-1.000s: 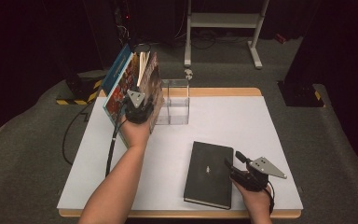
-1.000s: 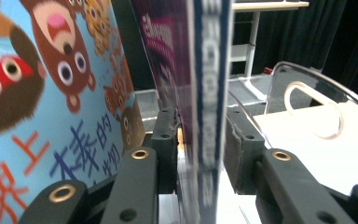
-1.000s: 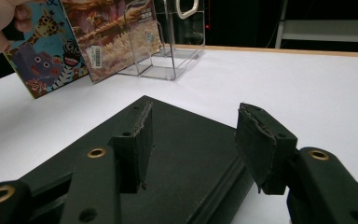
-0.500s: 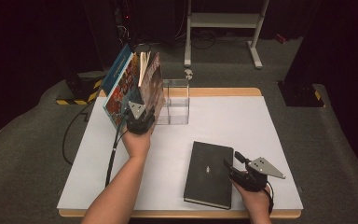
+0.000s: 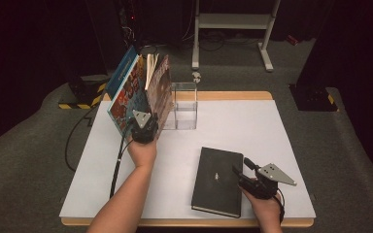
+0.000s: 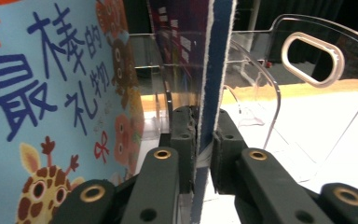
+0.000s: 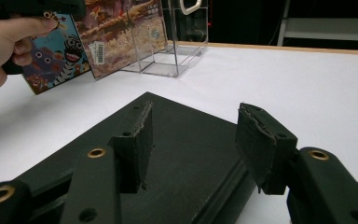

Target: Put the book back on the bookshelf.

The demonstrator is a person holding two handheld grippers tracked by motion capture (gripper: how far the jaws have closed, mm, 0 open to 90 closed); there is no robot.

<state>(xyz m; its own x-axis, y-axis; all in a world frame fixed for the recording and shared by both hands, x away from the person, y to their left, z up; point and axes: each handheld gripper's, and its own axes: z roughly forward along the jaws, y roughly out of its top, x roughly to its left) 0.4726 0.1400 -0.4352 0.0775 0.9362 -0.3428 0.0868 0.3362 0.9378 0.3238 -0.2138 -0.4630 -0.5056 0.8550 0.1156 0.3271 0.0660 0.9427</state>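
picture book (image 6: 216, 70), the one caught edge-on between the left gripper (image 6: 204, 154) jaws, shows a dark blue cover edge with a frayed white core in the left gripper view; those jaws have just been closing and now clamp its thin board from both sides. in the high view the left gripper (image 5: 144, 130) sits at the foot of a leaning row of books at the far left of the white table (image 5: 281, 126), and which of them it grips cannot be told from there. beside the gripped cover, a light blue book (image 6: 51, 93) carries chinese characters in dark blue brush-like strokes, "最棒的礼物", with orange cartoon animals, a spotted giraffe and a small red bow around the writing. the right gripper view shows a brown-patterned book (image 7: 121, 32) with a white barcode label on its lower corner, too small to read, and a blue book with a zebra drawing next to a hand (image 7: 7, 44). the books lean against a clear acrylic rack (image 5: 183, 104), whose divider has an oval handle cut-out (image 6: 312, 53). a black hardback book (image 5: 218, 180) lies flat at the near right of the table, with a small pale mark on its cover that cannot be read. the right gripper (image 7: 191, 140) hovers over its corner with jaws parted, pads off the cover.
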